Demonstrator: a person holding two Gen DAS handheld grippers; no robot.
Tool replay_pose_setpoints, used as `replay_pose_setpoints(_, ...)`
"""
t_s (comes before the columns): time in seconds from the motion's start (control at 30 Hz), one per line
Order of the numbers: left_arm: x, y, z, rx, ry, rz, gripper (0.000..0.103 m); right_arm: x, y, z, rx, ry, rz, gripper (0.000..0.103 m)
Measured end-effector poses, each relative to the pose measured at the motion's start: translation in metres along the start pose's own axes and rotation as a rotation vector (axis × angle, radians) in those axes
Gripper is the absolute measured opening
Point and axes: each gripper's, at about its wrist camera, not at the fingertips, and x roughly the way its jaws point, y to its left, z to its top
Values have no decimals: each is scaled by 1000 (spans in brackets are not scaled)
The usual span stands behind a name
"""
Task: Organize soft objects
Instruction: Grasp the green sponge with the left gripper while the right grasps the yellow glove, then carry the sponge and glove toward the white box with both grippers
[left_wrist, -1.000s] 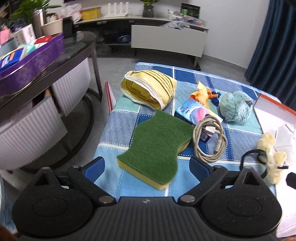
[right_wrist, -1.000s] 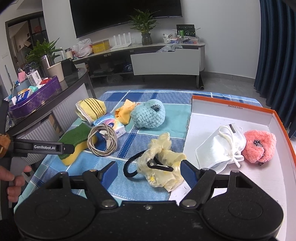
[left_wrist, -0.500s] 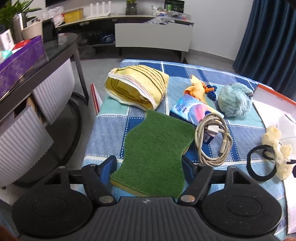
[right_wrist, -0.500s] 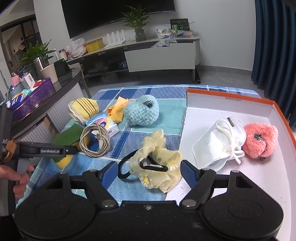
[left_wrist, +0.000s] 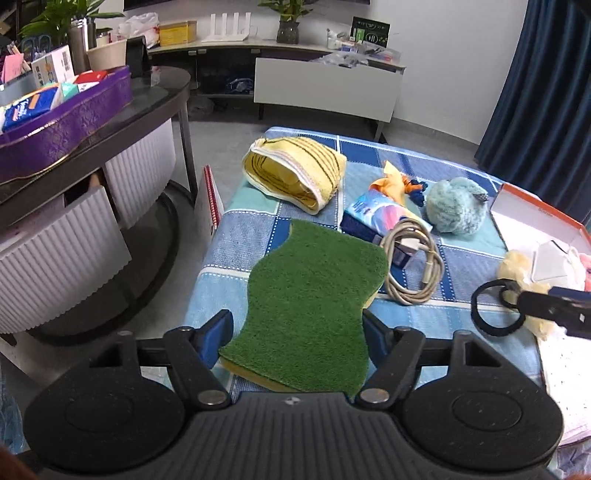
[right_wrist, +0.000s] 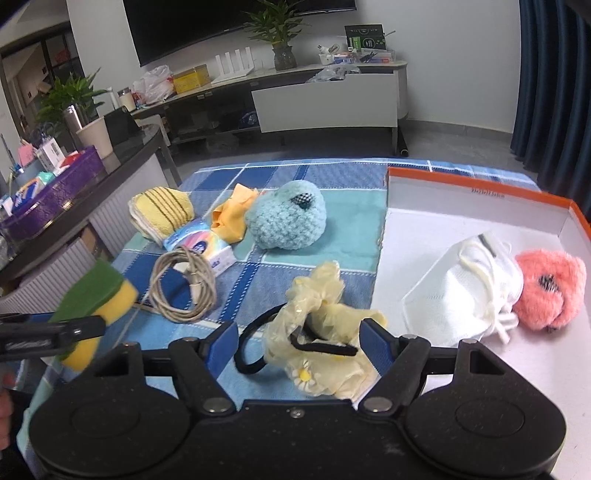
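The left tool grips the green-topped sponge by its near edges, lifted off the surface; light and squashy, it wants gentle pressure. The right tool stands open astride the flimsy yellow scrunchie.

We've got a white-walled living room with a grey tiled floor. Long low TV console along the back wall, big dark TV above it, potted plant on top. Dark blue curtains on the right, and a dark glass-topped side table at the left edge.
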Motion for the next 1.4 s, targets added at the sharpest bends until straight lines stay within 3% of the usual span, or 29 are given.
replay_pose_setpoints(0.07,-2,-1,-1,-10,-4,-10,74,1,-1,1,-1,-3,14,84)
replay_pose_setpoints(0.1,-3,-1,-2,-14,-4,-13,74,3,-2,1,-5,-2,17,72)
replay_pose_setpoints(0.13,-4,-2,-3,-15,-5,-15,74,5,-1,1,-15,9,24,51)
replay_pose_setpoints(0.2,-6,-4,-4,-14,-5,-18,74,9,1,-1,-35,35,29,28)
replay_pose_setpoints(0.23,-7,-5,-5,-14,-7,-21,74,8,2,-2,-43,36,30,24)
replay_pose_setpoints(0.9,-56,-48,-8,24,-86,-79,74,-86,17,-7,-88,-149,41,21)
replay_pose_setpoints(1.4,-81,-80,-18,85,-131,-98,74,-136,7,-29,-84,-221,5,21)
